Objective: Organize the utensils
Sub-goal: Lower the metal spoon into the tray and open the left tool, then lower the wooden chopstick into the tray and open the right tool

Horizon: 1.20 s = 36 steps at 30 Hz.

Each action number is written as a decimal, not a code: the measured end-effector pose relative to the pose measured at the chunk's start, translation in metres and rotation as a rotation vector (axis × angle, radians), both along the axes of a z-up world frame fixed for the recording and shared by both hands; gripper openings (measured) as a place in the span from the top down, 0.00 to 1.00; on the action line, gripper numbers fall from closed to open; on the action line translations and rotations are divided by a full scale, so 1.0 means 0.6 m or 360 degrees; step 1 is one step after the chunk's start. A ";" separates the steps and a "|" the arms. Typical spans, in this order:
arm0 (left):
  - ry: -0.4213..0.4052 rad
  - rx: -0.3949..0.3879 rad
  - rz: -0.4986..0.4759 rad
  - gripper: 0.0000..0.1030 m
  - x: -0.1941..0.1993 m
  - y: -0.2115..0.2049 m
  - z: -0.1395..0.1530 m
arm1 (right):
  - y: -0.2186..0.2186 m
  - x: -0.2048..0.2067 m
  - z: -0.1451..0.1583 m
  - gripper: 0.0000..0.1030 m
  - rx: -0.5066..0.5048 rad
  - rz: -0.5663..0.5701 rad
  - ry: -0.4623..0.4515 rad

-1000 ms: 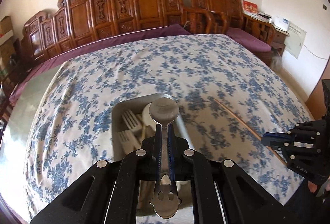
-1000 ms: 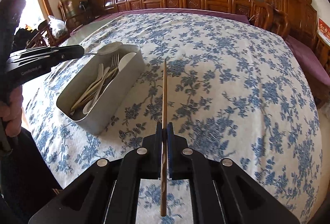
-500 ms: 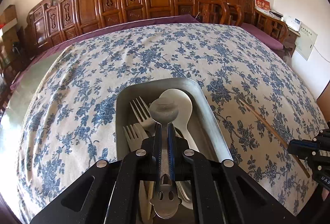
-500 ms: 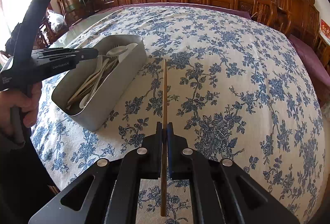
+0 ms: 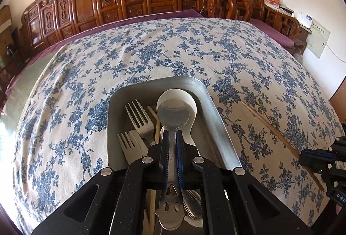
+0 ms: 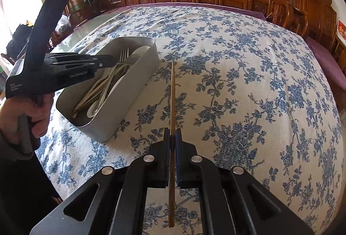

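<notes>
Spoon (image 5: 173,115) sits clamped in your left tool (image 5: 170,137) over the tin (image 5: 218,114); release it there. Your right tool (image 6: 172,137) grips a chopstick (image 6: 172,92), probably next.

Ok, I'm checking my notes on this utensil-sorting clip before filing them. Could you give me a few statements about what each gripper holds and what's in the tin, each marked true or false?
1. The left gripper is shut on a metal spoon. True.
2. The right gripper is open and holds nothing. False: it is shut on a wooden chopstick.
3. The metal tin already holds forks and a white spoon. True.
4. The spoon's bowl is over the bare tablecloth, clear of the tin. False: it is over the tin, above the white spoon.
5. The chopstick lies inside the tin. False: it is outside it, over the tablecloth.
</notes>
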<state>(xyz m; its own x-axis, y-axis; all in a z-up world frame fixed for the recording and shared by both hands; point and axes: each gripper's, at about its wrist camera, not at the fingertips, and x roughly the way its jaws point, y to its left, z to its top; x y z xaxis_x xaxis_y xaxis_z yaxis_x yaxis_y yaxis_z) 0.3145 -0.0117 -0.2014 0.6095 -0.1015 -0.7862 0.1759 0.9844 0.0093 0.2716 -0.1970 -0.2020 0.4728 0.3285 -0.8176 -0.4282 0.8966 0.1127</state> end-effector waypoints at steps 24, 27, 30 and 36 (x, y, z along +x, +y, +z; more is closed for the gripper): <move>-0.0065 -0.0054 0.0047 0.94 -0.053 0.085 0.080 | 0.079 0.010 0.053 0.94 0.0092 0.0091 -0.0071; -0.0067 -0.0052 0.0050 0.94 -0.064 0.097 0.086 | 0.100 0.014 0.056 0.94 0.0108 0.0108 -0.0069; -0.0079 -0.0046 0.0053 0.94 -0.070 0.107 0.092 | 0.119 0.021 0.055 0.94 0.0115 0.0121 -0.0059; -0.0091 -0.0051 0.0069 0.83 -0.080 0.131 0.095 | 0.146 0.040 0.046 0.94 0.0128 0.0119 -0.0026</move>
<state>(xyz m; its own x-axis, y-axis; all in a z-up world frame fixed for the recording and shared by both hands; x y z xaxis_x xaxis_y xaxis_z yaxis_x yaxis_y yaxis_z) 0.2662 0.0671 -0.1443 0.6579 -0.0983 -0.7467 0.1331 0.9910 -0.0133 0.2957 -0.1092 -0.1746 0.4574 0.4273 -0.7798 -0.4957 0.8506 0.1754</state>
